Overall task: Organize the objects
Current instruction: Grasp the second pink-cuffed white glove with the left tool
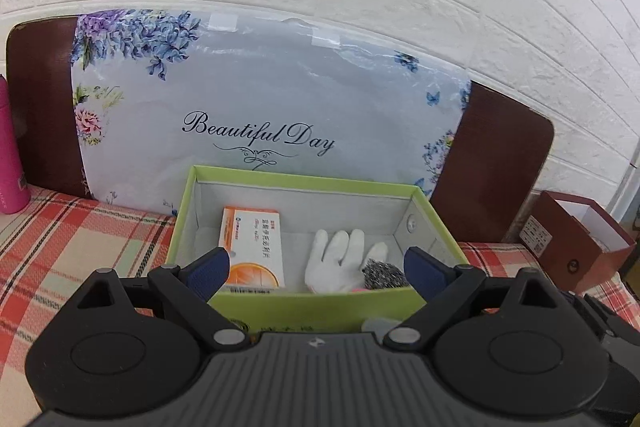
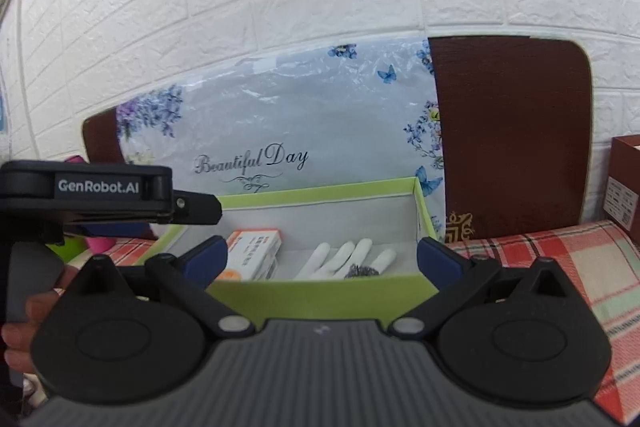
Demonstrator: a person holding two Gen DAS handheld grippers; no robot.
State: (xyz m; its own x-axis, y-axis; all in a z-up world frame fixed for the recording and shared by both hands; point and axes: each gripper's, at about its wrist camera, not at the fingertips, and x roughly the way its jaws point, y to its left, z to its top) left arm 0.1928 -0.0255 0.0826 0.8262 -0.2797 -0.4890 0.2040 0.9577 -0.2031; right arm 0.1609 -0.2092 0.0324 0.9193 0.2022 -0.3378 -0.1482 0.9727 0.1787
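Note:
A green open box (image 1: 316,183) (image 2: 320,291) sits on the plaid cloth. Inside lie an orange-and-white medicine box (image 1: 252,247) (image 2: 252,251), a white glove (image 1: 340,259) (image 2: 344,255) and a steel wool scrubber (image 1: 382,273) (image 2: 360,271). My left gripper (image 1: 318,271) is open and empty, just in front of the box's near wall. My right gripper (image 2: 320,259) is open and empty, also at the near wall. The left gripper's body (image 2: 100,195) shows at the left of the right wrist view.
A floral "Beautiful Day" package (image 1: 260,99) (image 2: 288,131) leans on the white brick wall behind the box. A pink bottle (image 1: 10,155) stands far left. A dark red box (image 1: 576,247) (image 2: 626,183) stands at the right. Plaid cloth (image 1: 72,247) covers the surface.

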